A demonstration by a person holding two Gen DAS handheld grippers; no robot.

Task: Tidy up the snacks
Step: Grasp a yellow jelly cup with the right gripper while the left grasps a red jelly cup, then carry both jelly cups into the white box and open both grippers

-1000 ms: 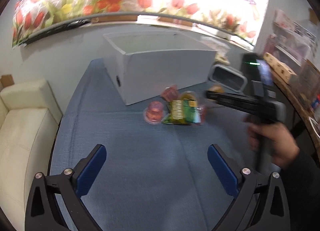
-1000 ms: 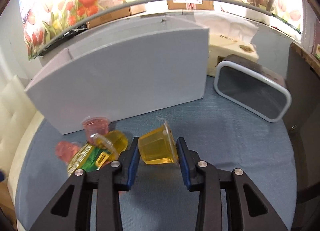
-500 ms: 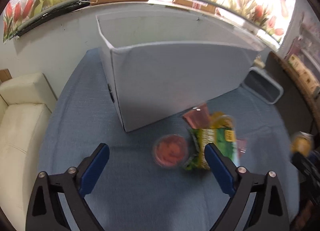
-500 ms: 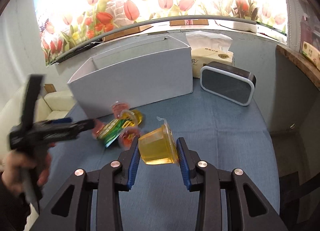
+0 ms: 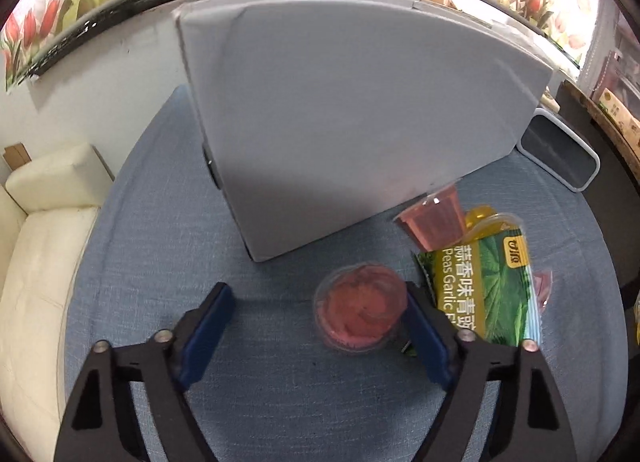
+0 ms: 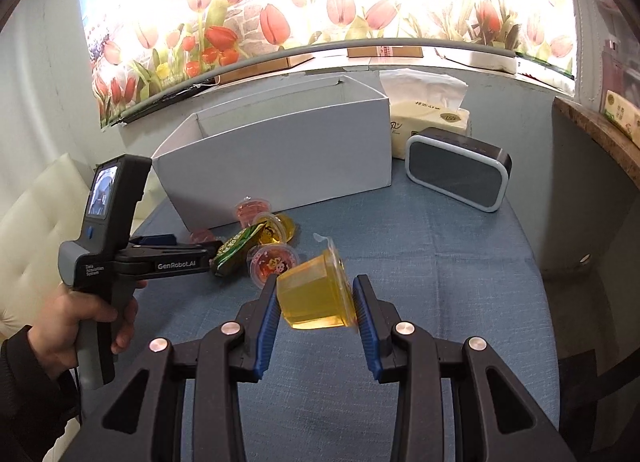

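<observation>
Table cloth [image 6: 440,262]: blue-grey weave. Box [image 6: 280,166]: plain white. Held jelly cup [image 6: 316,298]: clear yellow, between blue pads [image 6: 266,326] on black right gripper [image 6: 316,326]. Near cup [image 5: 360,312]: pink-red. Pea packet [image 5: 484,290]: green leaf print, yellow band, white lettering. Far wall strip [image 6: 320,14]: red, pink, yellow tulips. Sofa [image 5: 36,262], left: cream. Speaker [image 6: 456,170], right: dark grey, pale rim.
</observation>
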